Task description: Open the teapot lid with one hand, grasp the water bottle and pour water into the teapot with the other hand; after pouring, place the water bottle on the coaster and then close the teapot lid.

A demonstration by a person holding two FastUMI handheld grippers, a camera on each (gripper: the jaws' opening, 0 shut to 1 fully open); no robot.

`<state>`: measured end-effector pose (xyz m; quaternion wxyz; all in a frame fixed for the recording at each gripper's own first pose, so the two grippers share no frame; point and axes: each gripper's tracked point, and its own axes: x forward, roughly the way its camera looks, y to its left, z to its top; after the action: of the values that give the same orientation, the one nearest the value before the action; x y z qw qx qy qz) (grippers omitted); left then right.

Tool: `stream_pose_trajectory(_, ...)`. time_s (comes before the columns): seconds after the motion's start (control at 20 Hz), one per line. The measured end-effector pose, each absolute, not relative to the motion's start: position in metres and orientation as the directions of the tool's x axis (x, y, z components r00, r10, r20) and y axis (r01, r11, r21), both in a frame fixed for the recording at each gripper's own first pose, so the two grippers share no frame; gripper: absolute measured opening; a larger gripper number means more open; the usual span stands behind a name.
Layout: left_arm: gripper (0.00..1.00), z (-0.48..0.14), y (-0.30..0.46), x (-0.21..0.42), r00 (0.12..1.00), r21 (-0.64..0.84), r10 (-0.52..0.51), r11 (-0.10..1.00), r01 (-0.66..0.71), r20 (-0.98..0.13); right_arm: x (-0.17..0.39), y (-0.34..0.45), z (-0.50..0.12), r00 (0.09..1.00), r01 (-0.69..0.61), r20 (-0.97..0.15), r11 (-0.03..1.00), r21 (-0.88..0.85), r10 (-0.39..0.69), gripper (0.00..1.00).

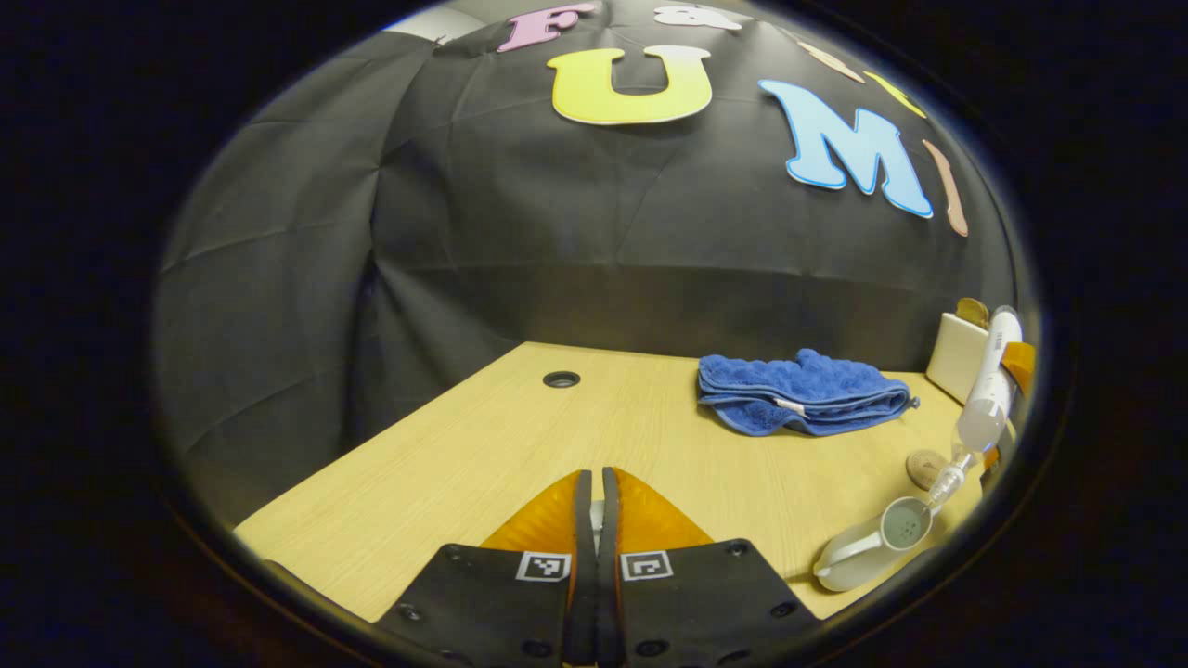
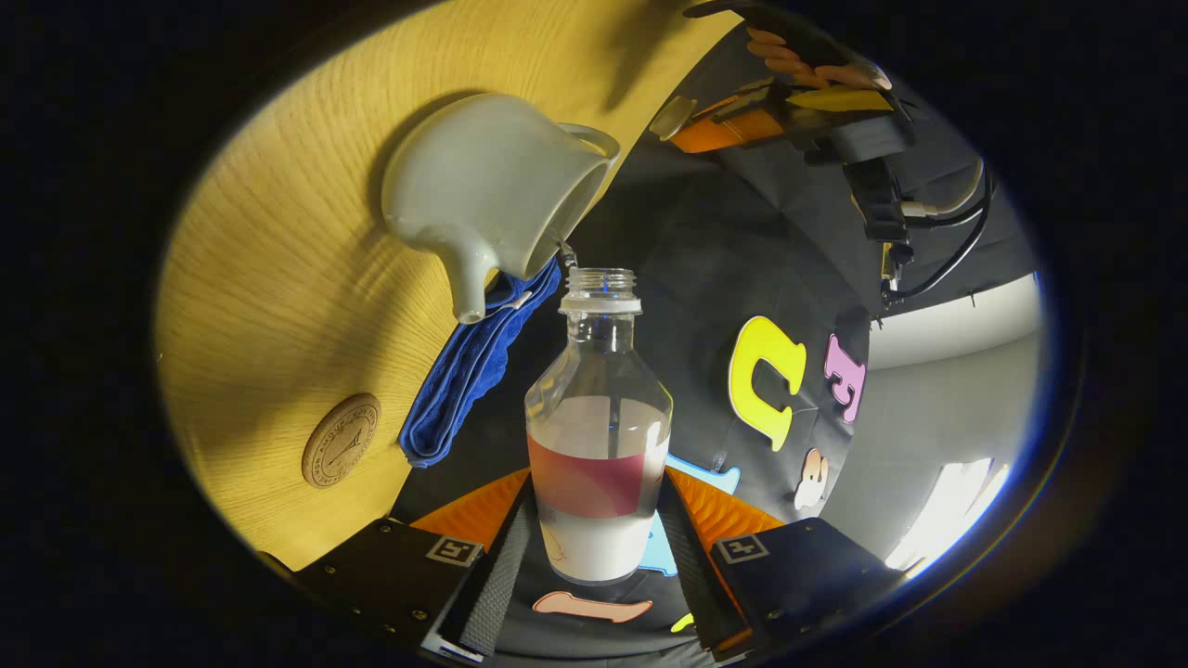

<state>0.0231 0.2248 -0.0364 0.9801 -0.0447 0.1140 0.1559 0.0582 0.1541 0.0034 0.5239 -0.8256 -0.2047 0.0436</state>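
here the right tongs [image 2: 599, 538] squeeze the water bottle [image 2: 599, 436], tipped at the teapot [image 2: 483, 186] on the bench [image 2: 269, 306]; blue towel [image 2: 464, 371] and coaster [image 2: 341, 440] nearby; left tongs [image 1: 596, 520] pinched together; lid hard to see.

Your left gripper [image 1: 595, 520] carries black plates dotted with small screws, each bearing a square black-and-white marker, over ribbed orange shells. Your right gripper [image 2: 599, 547] shows the same build. Black cables [image 2: 937, 250] loop from the far unit under your hand [image 2: 807, 60].
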Motion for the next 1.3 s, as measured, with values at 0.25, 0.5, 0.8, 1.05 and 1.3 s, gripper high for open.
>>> stream_pose_trajectory(0.25,0.06,-0.037,0.226,0.024,0.925,-0.051,0.295,0.948,-0.316,-0.239,0.056,0.157,0.005,0.905,0.309,0.148,-0.378,-0.873,0.399,0.76)
stream_pose_trajectory(0.5,0.06,-0.037,0.225,0.023,0.926,-0.054,0.293,0.948,-0.314,-0.238,0.056,0.161,0.008,0.896,0.330,0.152,-0.395,-0.857,0.418,0.77)
stream_pose_trajectory(0.8,0.06,-0.037,0.223,0.023,0.927,-0.056,0.288,0.949,-0.309,-0.240,0.055,0.167,0.013,0.888,0.343,0.146,-0.415,-0.843,0.436,0.77)
stream_pose_trajectory(1.05,0.06,-0.038,0.222,0.023,0.928,-0.058,0.286,0.950,-0.307,-0.240,0.055,0.168,0.016,0.883,0.356,0.145,-0.438,-0.825,0.446,0.77)
stream_pose_trajectory(1.3,0.06,-0.038,0.221,0.024,0.929,-0.059,0.282,0.951,-0.304,-0.240,0.055,0.167,0.021,0.878,0.381,0.159,-0.457,-0.804,0.451,0.76)
